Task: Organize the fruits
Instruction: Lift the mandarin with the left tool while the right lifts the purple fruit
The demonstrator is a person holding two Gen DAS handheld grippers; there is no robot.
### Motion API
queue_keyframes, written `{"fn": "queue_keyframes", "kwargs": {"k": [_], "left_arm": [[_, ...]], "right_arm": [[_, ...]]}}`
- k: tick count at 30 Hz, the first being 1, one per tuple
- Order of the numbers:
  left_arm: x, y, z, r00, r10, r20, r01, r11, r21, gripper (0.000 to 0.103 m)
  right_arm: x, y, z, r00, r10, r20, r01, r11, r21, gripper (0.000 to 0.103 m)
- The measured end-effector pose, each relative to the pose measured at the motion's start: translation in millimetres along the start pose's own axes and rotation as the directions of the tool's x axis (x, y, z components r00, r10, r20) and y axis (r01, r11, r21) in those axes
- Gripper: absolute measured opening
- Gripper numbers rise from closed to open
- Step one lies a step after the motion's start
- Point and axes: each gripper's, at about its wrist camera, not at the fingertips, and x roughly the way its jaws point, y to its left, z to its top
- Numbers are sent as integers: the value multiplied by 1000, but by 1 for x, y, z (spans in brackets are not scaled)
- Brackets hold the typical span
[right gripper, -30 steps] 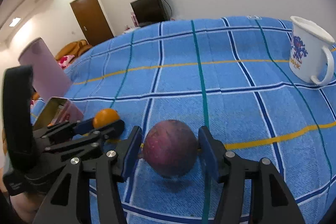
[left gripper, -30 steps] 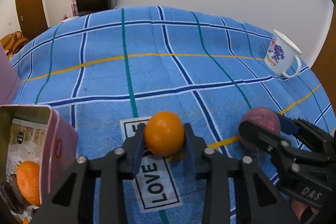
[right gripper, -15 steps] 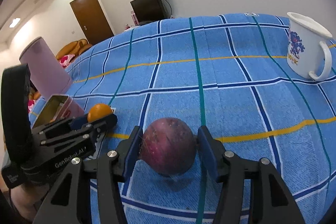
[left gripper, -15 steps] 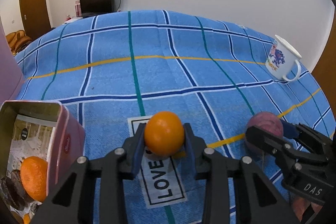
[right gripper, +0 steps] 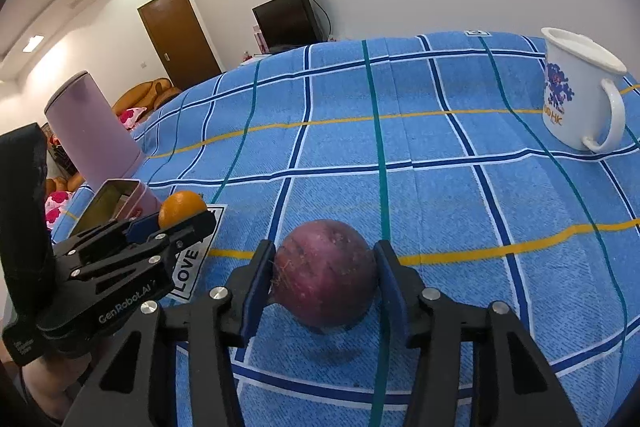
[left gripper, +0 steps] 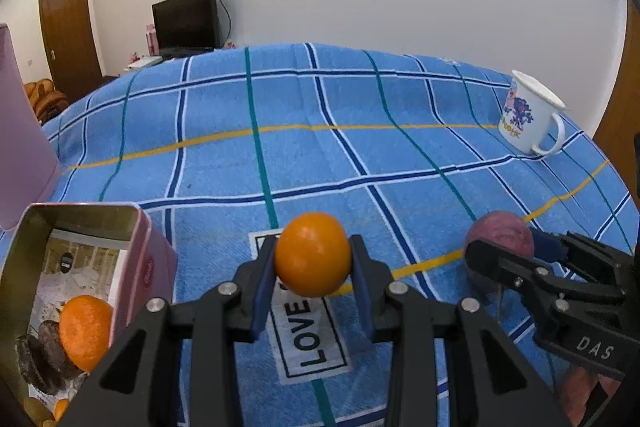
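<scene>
Both our tools hold fruit above the blue checked cloth.

Our left tool (left gripper: 312,277) clamps an orange (left gripper: 312,254) over the "LOVE" label (left gripper: 310,331); our right tool (right gripper: 324,283) grips a purple fruit (right gripper: 325,271), whether lifted we cannot tell. Just left sits an open tin (left gripper: 138,259) with another orange (left gripper: 85,331) inside. Farther off stand a pink cylinder (right gripper: 94,127) and a white mug (right gripper: 576,91).
</scene>
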Motion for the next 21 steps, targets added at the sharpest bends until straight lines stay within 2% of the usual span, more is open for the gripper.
{"fn": "queue_keyframes", "kwargs": {"k": [21], "left_arm": [[-30, -3, -7, 991, 35, 127, -38, 999, 16, 36]], "right_arm": [[-31, 15, -5, 987, 28, 156, -17, 997, -75, 52]]}}
